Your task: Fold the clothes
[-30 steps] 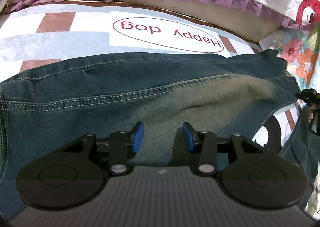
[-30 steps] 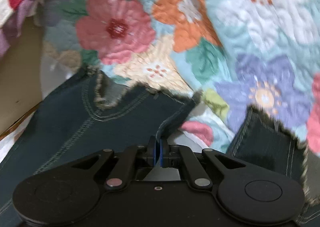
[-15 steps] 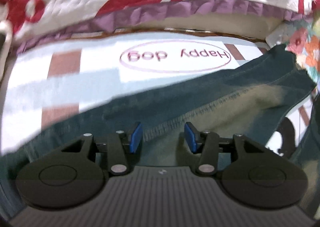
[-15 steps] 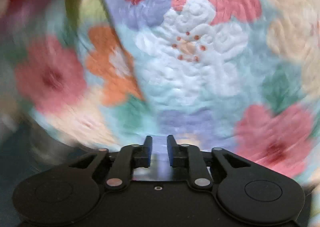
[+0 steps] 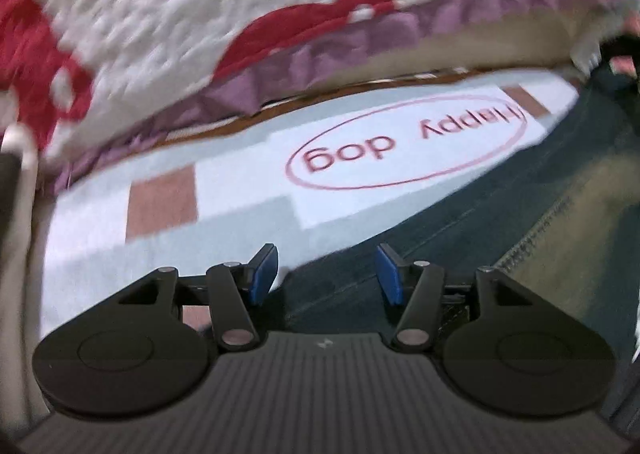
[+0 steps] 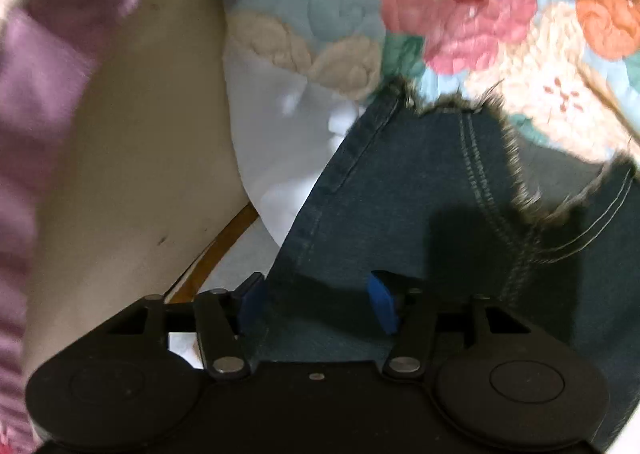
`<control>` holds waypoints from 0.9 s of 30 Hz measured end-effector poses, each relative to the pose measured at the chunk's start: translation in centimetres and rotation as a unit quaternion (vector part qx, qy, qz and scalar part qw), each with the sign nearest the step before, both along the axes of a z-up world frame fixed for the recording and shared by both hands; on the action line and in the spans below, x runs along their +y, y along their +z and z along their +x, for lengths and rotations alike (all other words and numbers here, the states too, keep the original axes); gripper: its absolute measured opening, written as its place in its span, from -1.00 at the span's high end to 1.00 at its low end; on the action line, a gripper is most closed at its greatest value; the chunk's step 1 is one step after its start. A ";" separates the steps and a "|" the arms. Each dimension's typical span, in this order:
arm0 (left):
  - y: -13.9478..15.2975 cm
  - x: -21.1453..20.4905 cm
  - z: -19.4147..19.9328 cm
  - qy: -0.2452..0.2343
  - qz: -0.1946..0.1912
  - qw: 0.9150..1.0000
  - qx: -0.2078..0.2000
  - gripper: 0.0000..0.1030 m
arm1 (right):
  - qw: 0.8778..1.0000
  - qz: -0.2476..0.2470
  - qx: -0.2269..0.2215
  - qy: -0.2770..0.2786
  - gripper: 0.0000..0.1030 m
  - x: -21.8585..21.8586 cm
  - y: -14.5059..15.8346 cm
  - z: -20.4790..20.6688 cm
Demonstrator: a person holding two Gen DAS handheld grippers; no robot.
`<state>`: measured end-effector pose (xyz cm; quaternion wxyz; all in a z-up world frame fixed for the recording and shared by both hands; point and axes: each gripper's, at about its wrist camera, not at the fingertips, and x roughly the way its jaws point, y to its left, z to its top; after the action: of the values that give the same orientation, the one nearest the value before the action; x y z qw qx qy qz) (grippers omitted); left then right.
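Note:
Dark blue jeans (image 5: pixel 520 221) lie on a pale mat printed "Happy dog" (image 5: pixel 404 149). My left gripper (image 5: pixel 326 274) is open and empty, low over the jeans' upper edge where it meets the mat. In the right wrist view the frayed leg hems (image 6: pixel 460 109) of the jeans (image 6: pixel 400 205) lie flat against a floral quilt. My right gripper (image 6: pixel 316 304) is open and empty just above the leg, its left finger at the leg's side seam.
A white quilt with red shapes and a purple ruffle (image 5: pixel 320 49) hangs along the far side of the mat. A floral quilt (image 6: pixel 500 13) lies beyond the hems. A beige panel (image 6: pixel 132 173) and wooden edge (image 6: pixel 216 250) stand at the right gripper's left.
My right gripper has let go of the jeans leg, opened wide and come down over it. My left gripper has swung left, toward the jeans' edge and the mat.

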<state>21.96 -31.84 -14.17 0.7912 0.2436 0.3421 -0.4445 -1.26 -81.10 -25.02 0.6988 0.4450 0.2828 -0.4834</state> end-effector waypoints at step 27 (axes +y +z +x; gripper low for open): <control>-1.6 2.1 0.1 0.026 0.008 1.000 -0.001 -0.47 | 0.960 -0.261 0.069 0.071 0.69 1.9 2.6 3.0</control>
<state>22.07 -29.76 -15.75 0.8009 0.2417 0.3509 -0.4208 1.73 -79.24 -22.39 0.8019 0.1918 0.2250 -0.5192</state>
